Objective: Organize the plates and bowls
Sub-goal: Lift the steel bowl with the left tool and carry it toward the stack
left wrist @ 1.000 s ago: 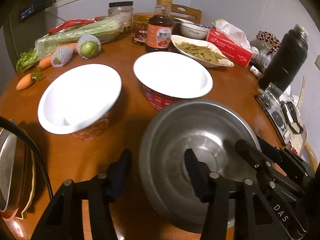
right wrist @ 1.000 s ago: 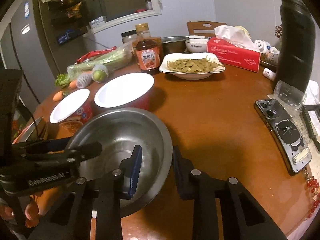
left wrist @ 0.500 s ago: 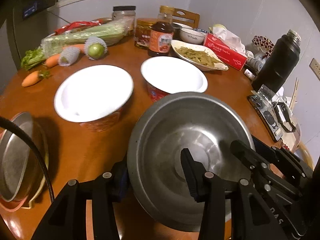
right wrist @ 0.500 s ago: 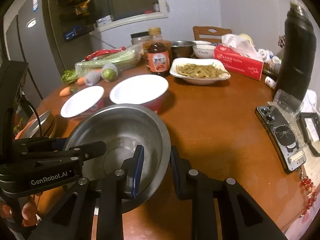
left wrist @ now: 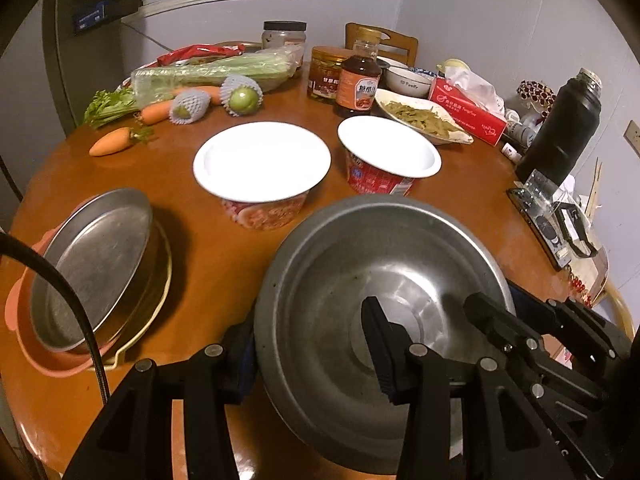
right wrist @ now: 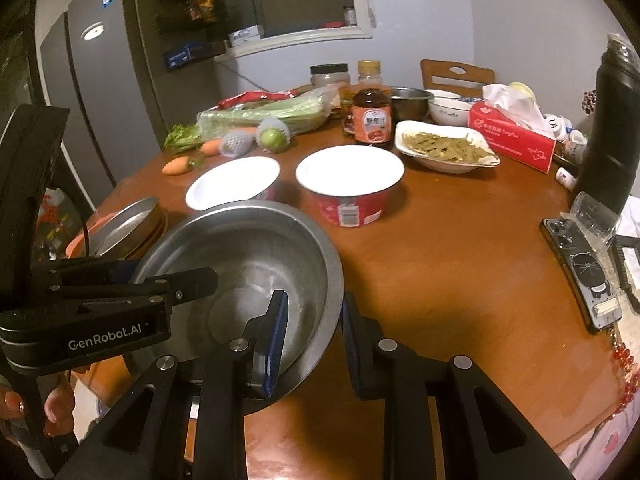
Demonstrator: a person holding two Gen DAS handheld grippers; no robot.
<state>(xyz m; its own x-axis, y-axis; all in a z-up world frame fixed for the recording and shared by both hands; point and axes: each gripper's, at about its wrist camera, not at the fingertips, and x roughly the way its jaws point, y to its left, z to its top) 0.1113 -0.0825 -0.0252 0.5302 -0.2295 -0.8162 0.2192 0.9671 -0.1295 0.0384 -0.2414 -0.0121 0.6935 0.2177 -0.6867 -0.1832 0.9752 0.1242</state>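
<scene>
A large steel bowl [left wrist: 360,280] is held off the round wooden table, tilted. My left gripper [left wrist: 312,344] is shut on its left rim, one finger inside and one outside. My right gripper [right wrist: 312,328] is shut on its right rim; the bowl also shows in the right wrist view [right wrist: 256,248]. Two white-lidded red noodle bowls [left wrist: 262,168] [left wrist: 388,156] stand in the middle of the table. A steel plate [left wrist: 92,256] leans in a stack with a pink dish [left wrist: 24,332] at the left edge.
At the back lie carrots [left wrist: 110,142], celery [left wrist: 208,72], netted fruit [left wrist: 242,98], jars, a sauce bottle [left wrist: 358,84], a dish of beans [left wrist: 420,118] and a tissue box [left wrist: 466,114]. A black flask [left wrist: 560,132] and a phone [right wrist: 580,268] are at the right.
Both grippers have lifted the steel bowl and drawn back from the table. The left gripper has closed onto the rim. The plate stack has come into view at the left.
</scene>
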